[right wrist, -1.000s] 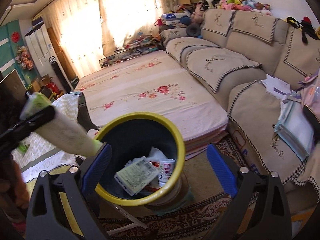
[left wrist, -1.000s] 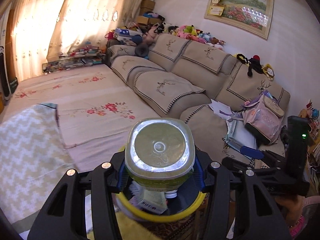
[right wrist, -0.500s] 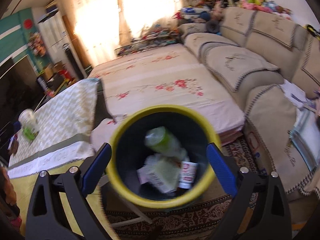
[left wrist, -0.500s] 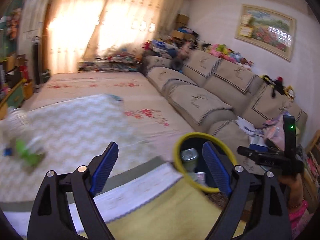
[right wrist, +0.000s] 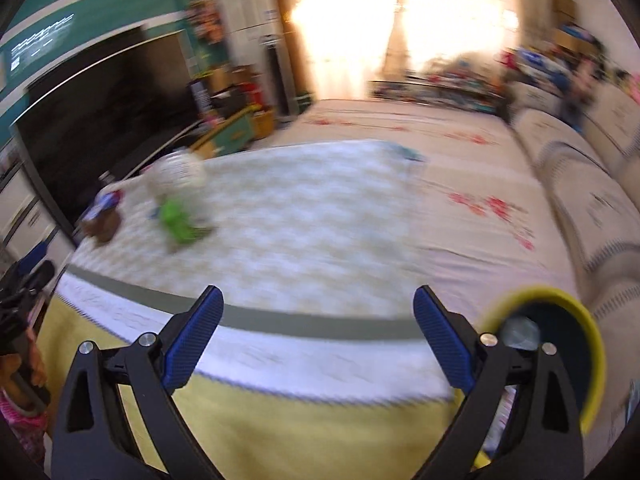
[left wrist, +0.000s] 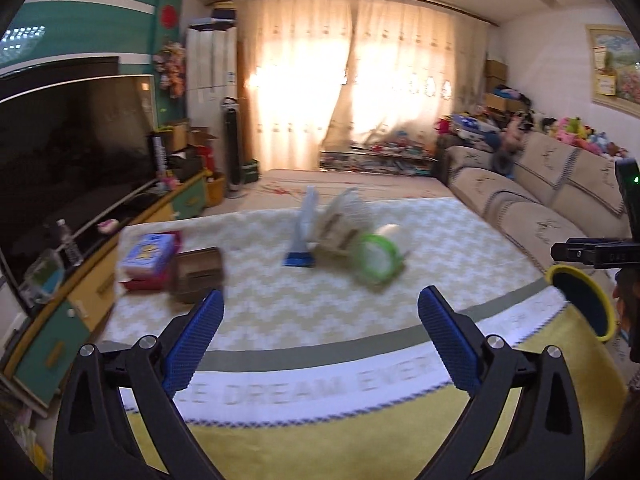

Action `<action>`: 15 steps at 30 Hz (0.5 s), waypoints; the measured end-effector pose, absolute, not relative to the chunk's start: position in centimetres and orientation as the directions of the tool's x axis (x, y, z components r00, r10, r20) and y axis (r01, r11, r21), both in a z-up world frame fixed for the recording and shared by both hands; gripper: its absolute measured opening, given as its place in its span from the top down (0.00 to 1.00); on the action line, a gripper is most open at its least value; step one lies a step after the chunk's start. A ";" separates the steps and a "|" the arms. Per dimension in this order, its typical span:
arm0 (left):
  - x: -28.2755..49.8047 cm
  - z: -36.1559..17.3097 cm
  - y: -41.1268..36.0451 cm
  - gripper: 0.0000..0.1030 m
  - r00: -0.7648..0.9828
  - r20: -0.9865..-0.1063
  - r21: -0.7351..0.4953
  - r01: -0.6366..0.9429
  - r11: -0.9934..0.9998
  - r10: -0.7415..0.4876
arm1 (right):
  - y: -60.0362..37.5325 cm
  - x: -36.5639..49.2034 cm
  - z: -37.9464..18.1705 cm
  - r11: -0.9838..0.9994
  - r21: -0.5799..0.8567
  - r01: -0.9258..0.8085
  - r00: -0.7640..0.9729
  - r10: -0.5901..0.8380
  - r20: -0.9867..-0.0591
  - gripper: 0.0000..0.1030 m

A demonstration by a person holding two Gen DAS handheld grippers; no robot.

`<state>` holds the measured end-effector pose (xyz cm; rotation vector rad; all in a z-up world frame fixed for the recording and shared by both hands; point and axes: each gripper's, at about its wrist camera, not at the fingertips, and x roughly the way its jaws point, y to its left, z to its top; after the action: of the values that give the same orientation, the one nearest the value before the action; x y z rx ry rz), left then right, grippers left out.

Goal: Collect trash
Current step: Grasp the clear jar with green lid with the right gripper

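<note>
The remaining trash lies on the far middle of the tabletop [left wrist: 360, 304], which is covered by a zigzag-patterned cloth: a green-rimmed clear plastic container [left wrist: 374, 258] on its side, touching a crumpled pale wrapper [left wrist: 344, 220], with a blue-based clear packet [left wrist: 303, 236] just to their left; further left sit a brown box [left wrist: 198, 274] and a blue-topped carton on a red base [left wrist: 149, 256], which may or may not be rubbish; the blur leaves their labels unreadable. The yellow-rimmed bin [right wrist: 560, 344] stands off the near right corner, and something pale shows inside it in the right wrist view. A second ago the left gripper [left wrist: 320, 332] held a square green-labelled bottle over that bin; now its jaws are opening, nearly at full spread, with nothing between them, and its view has swung from the sofa round to the tabletop and the television; half a second ago the bottle showed inside the bin, so that item is done. The right gripper [right wrist: 318, 336] is also spread and empty, and has likewise turned away from the bin toward the tabletop. My judgement: one piece is deposited, and the next job is reaching for the green-rimmed container cluster; several items remain.
</note>
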<state>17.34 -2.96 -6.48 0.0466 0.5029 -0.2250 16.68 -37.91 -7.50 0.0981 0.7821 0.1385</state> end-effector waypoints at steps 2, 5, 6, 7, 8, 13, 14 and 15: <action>17.8 -7.4 -1.5 0.07 0.851 -0.487 -0.036 0.205 0.978 -0.196 | -34.2 18.5 -7.6 0.974 0.129 -0.188 0.687 0.224 -0.691 0.12; 17.5 -8.7 -0.3 0.07 0.842 -0.491 -0.098 0.201 0.975 -0.224 | -29.7 21.2 -7.9 0.948 0.100 -0.302 0.661 0.284 -0.695 0.11; 17.5 -9.0 -0.2 0.07 0.839 -0.492 -0.108 0.208 0.972 -0.234 | -28.4 22.2 -8.1 0.938 0.090 -0.336 0.653 0.301 -0.695 0.11; 17.4 -9.1 -0.3 0.07 0.838 -0.491 -0.109 0.213 0.971 -0.239 | -27.5 22.9 -8.3 0.934 0.072 -0.349 0.650 0.297 -0.700 0.09; 17.4 -9.1 -0.4 0.06 0.837 -0.490 -0.107 0.218 0.970 -0.242 | -26.4 24.0 -8.6 0.928 0.049 -0.368 0.642 0.292 -0.709 0.09; 17.5 -9.6 -0.6 0.05 0.819 -0.507 -0.140 0.230 0.963 -0.269 | -23.1 27.8 -10.0 0.906 0.018 -0.424 0.615 0.302 -0.729 0.08; 17.6 -9.7 -0.7 0.05 0.814 -0.515 -0.142 0.230 0.963 -0.270 | -22.6 28.4 -10.3 0.905 0.012 -0.425 0.609 0.296 -0.736 0.08; 17.6 -9.8 -0.8 0.05 0.810 -0.520 -0.141 0.231 0.963 -0.271 | -22.2 28.9 -10.7 0.907 0.008 -0.422 0.602 0.287 -0.745 0.08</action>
<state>17.60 -0.80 -9.76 -0.0728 0.5666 -0.2680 28.94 -22.21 -10.75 -0.1755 0.8287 0.4124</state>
